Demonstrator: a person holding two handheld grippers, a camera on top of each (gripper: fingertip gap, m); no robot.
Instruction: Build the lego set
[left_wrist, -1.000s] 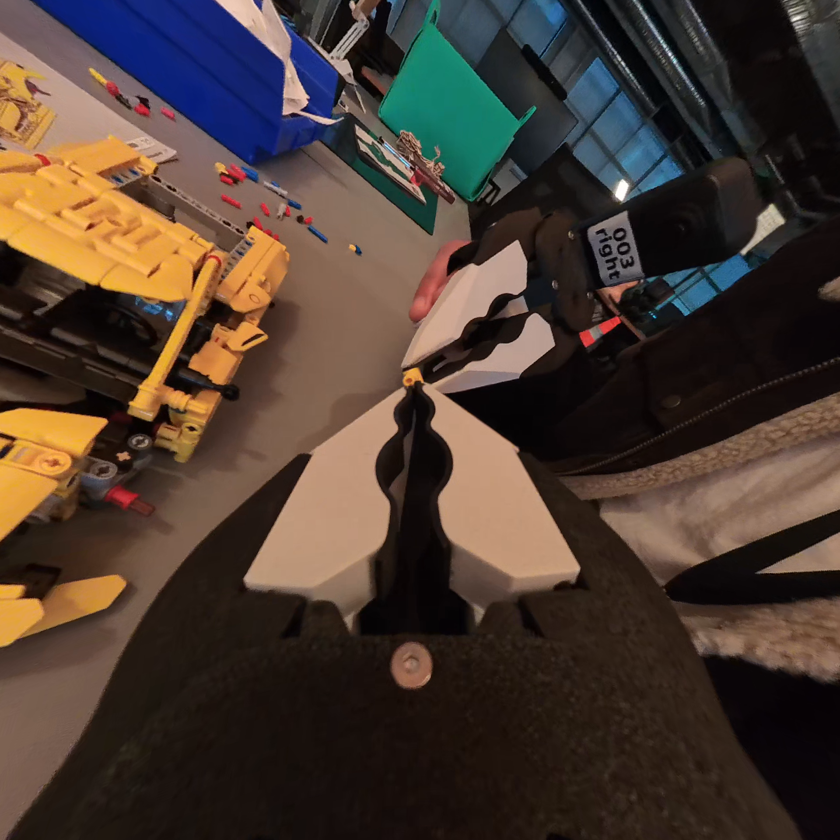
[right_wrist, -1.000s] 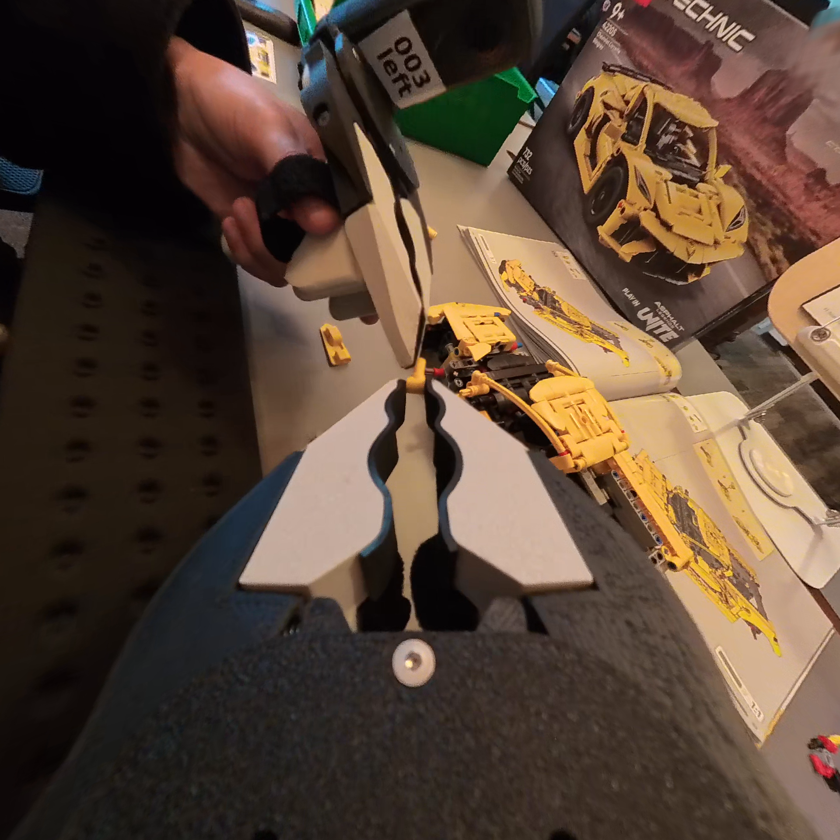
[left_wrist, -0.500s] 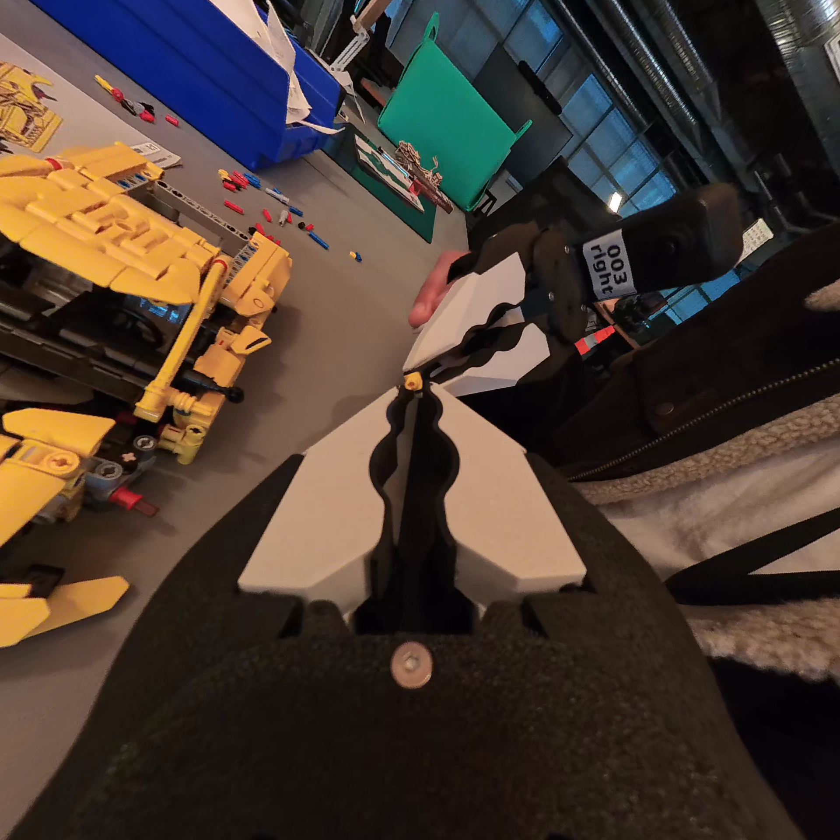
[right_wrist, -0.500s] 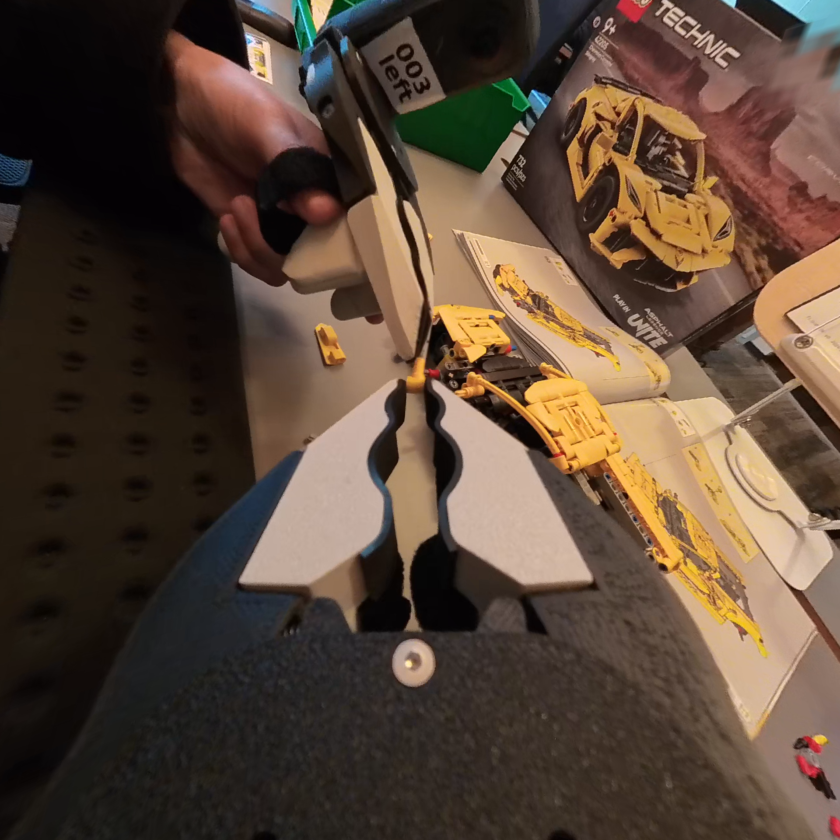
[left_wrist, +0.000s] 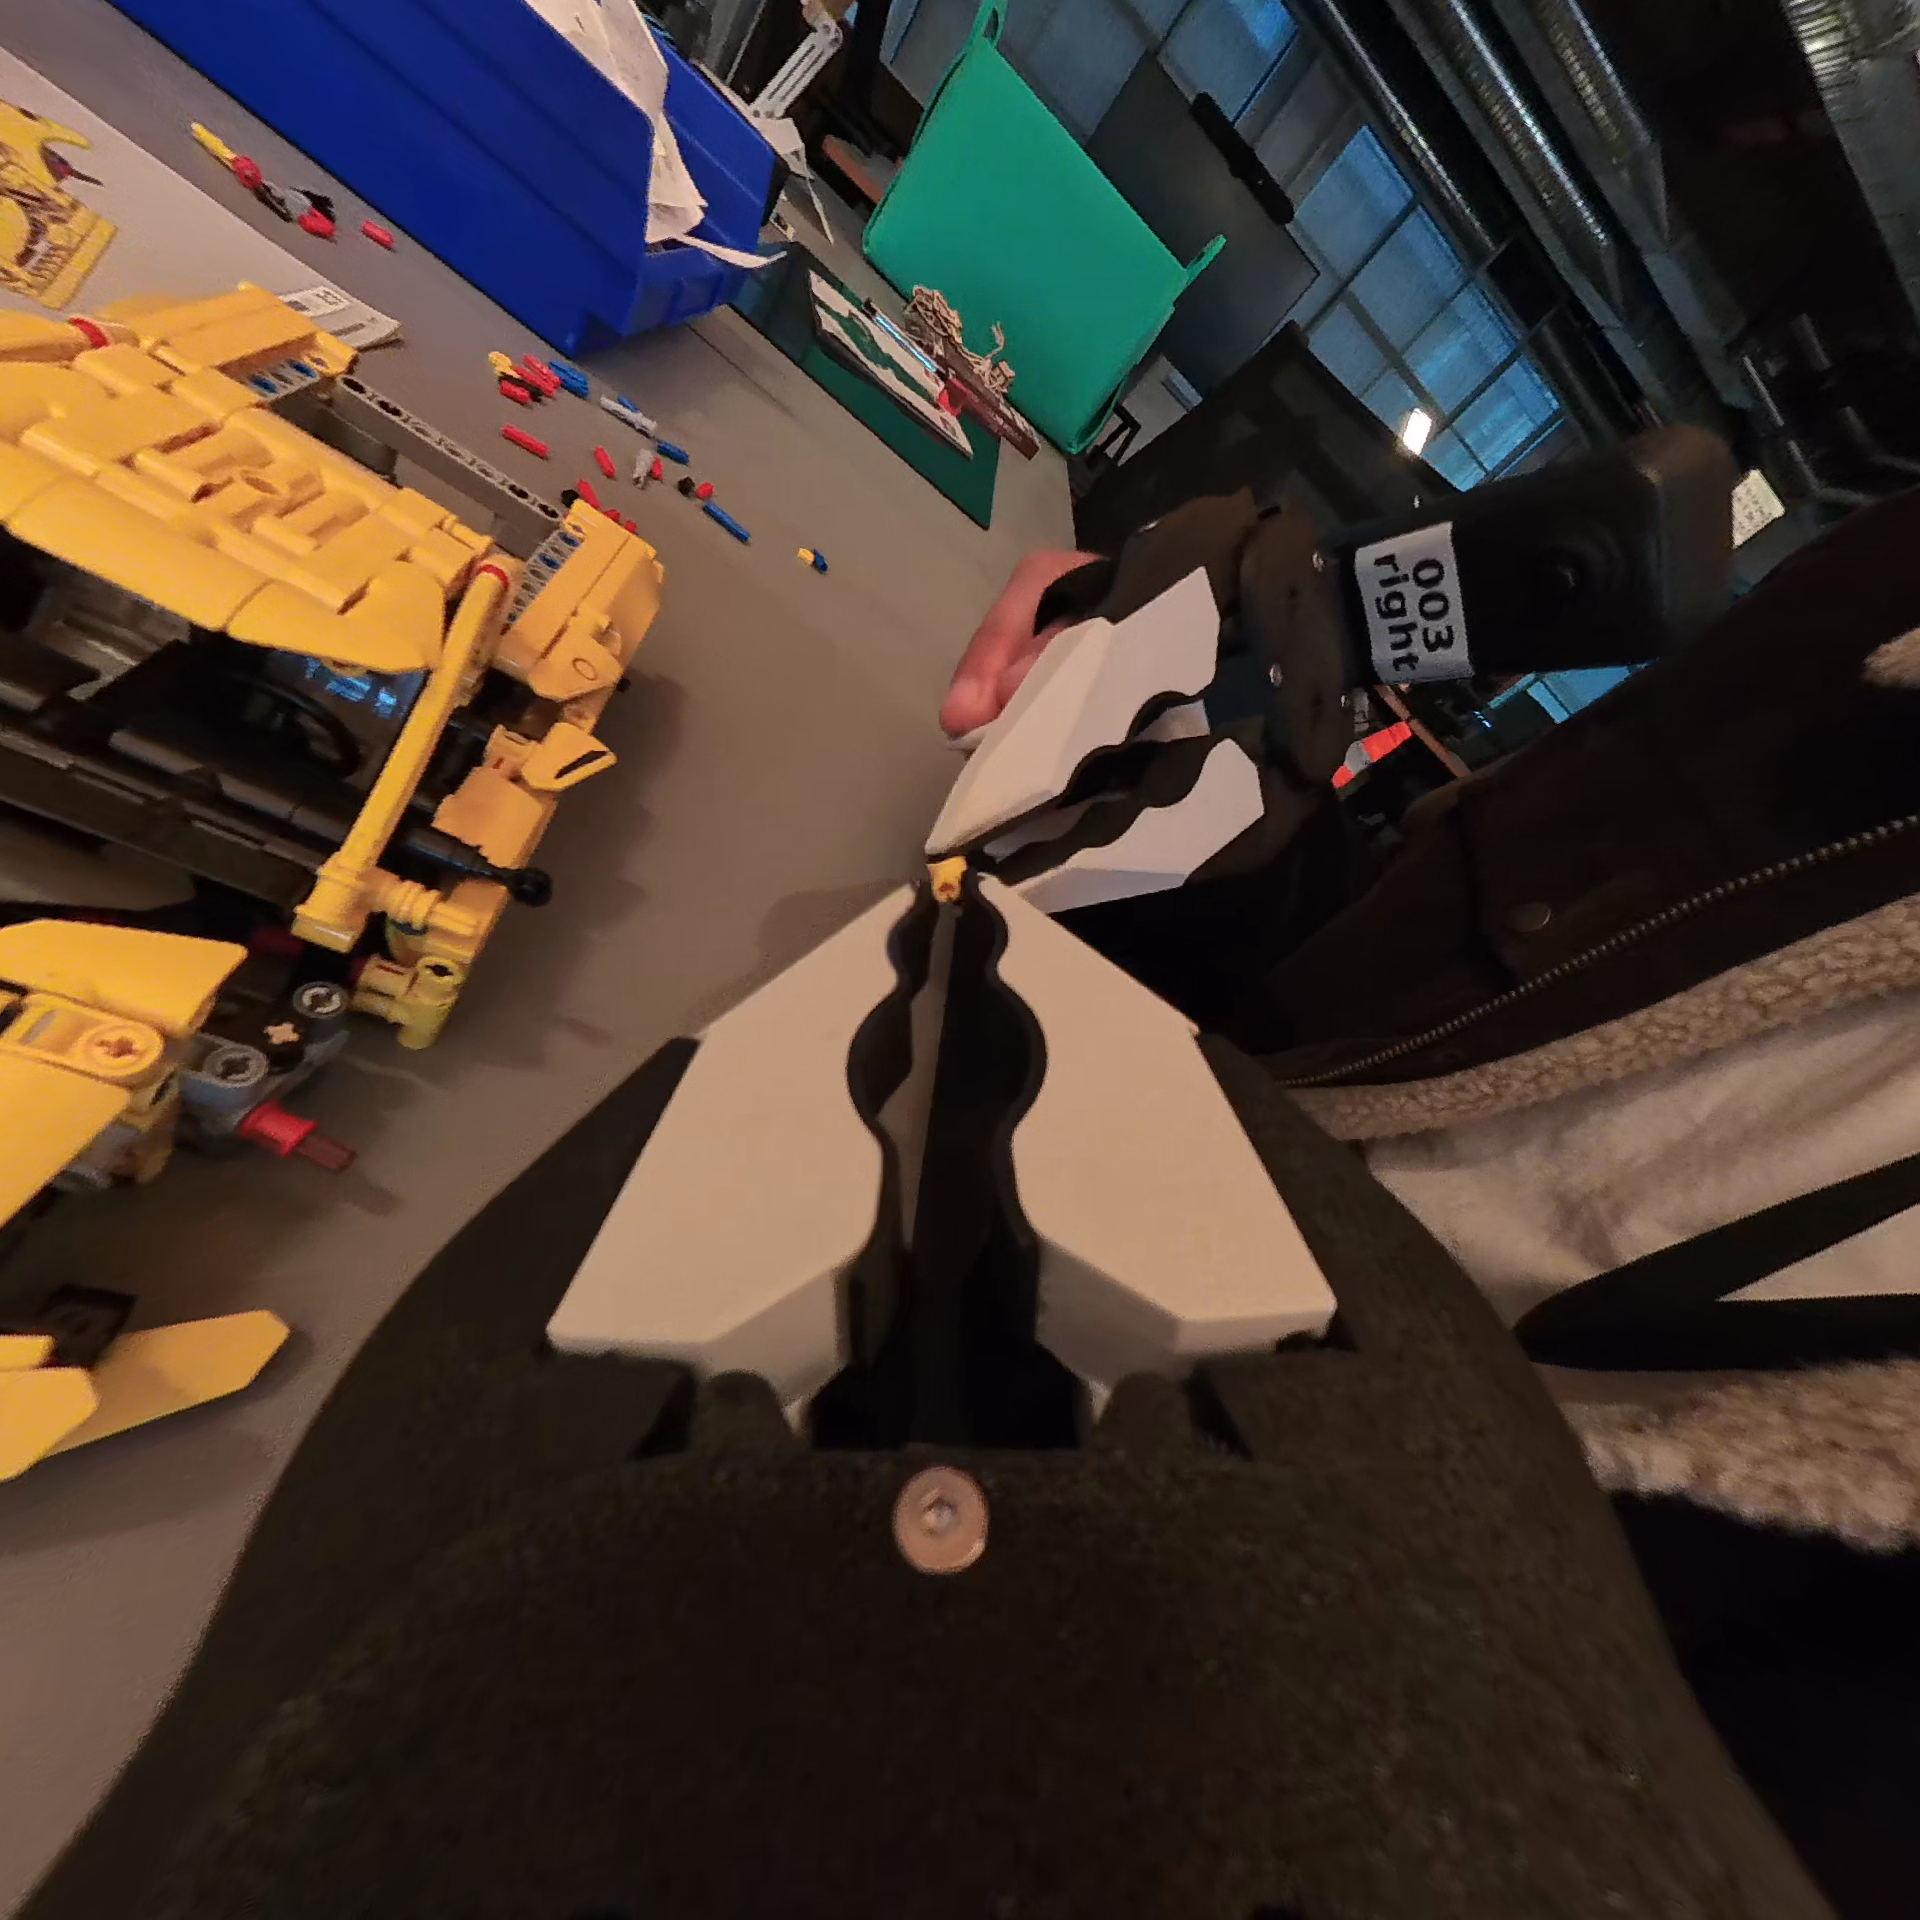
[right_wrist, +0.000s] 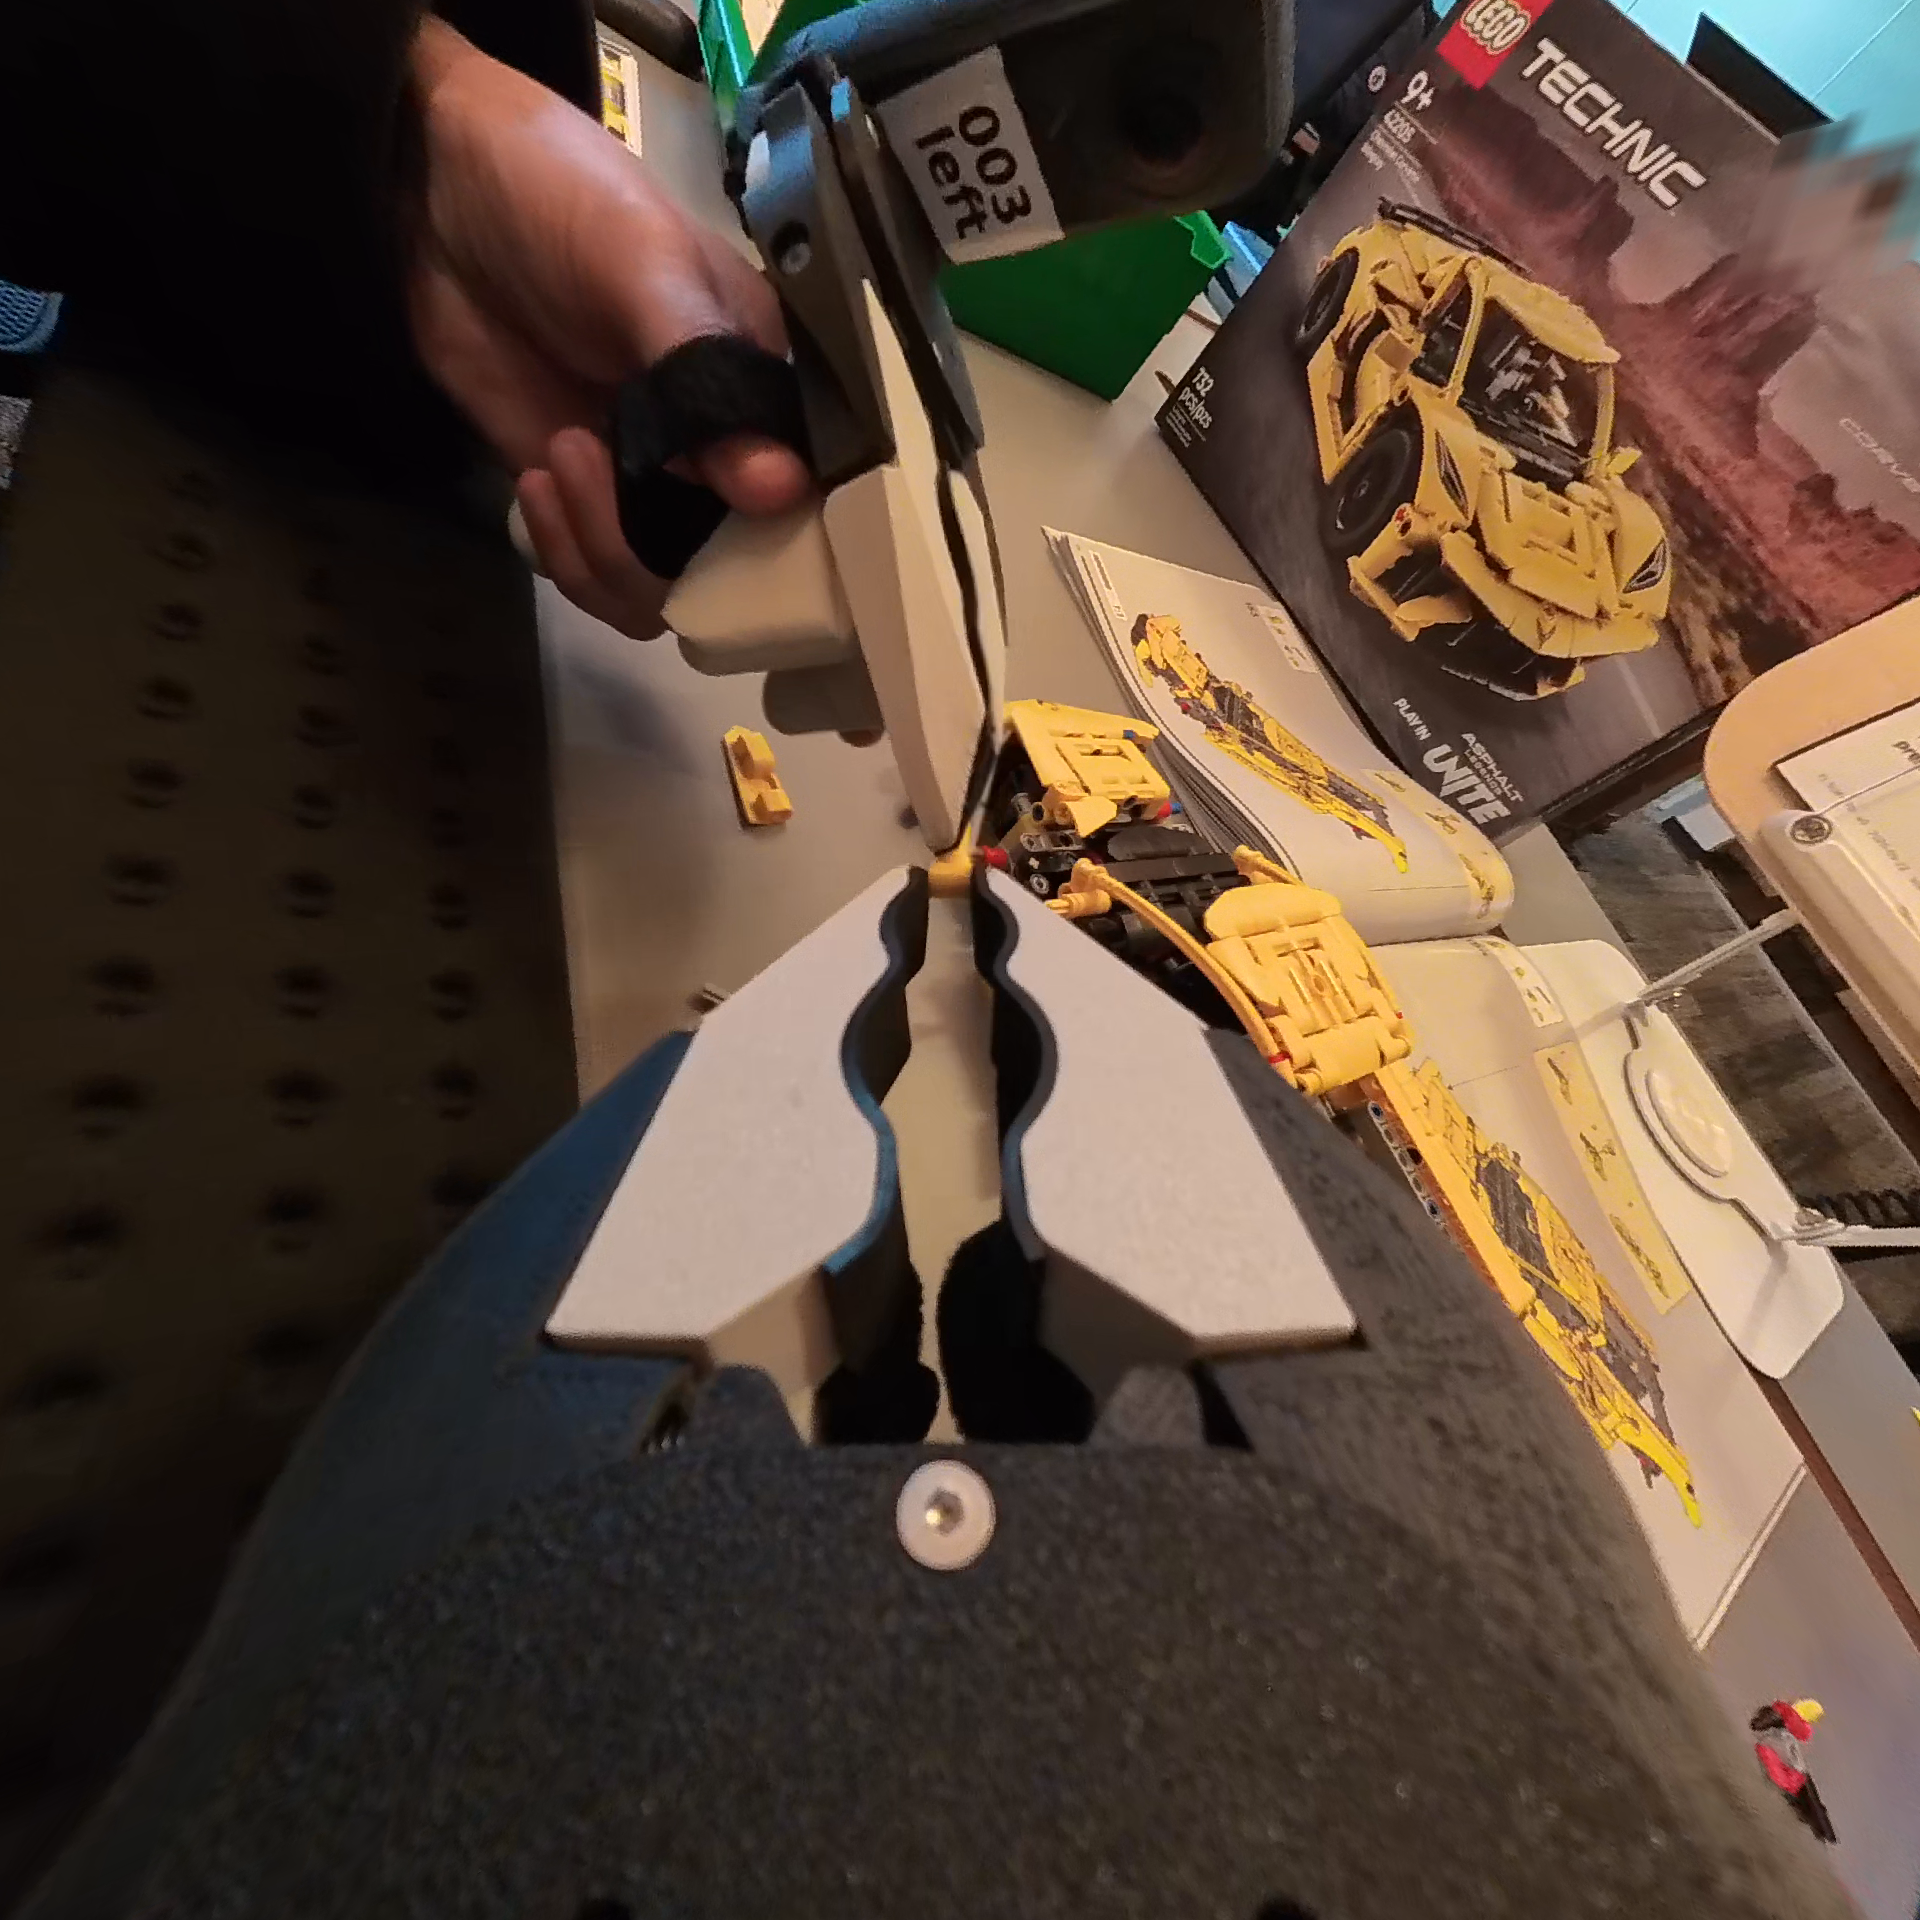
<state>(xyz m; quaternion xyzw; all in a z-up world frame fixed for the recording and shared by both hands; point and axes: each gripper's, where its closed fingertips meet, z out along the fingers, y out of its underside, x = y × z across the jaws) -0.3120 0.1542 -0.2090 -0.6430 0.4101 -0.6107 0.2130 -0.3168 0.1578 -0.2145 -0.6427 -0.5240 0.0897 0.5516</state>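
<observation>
The small yellow piece (left_wrist: 943, 879) is mostly hidden between the closed fingertips; its shape cannot be told. The yellow car model (left_wrist: 260, 582) is cut off at 9 o'clock in the left wrist view. The loose pins (left_wrist: 582, 416) at 11 o'clock are too small to identify. The box (right_wrist: 1558, 416) is blurred at 1 o'clock.

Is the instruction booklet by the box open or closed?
Open. The instruction booklet lies spread on the table, printed pages facing up beside the box.

Yellow car model (left_wrist: 260, 540), blue bin (left_wrist: 436, 135), green bin (left_wrist: 1018, 249), grey table (left_wrist: 790, 675).
</observation>
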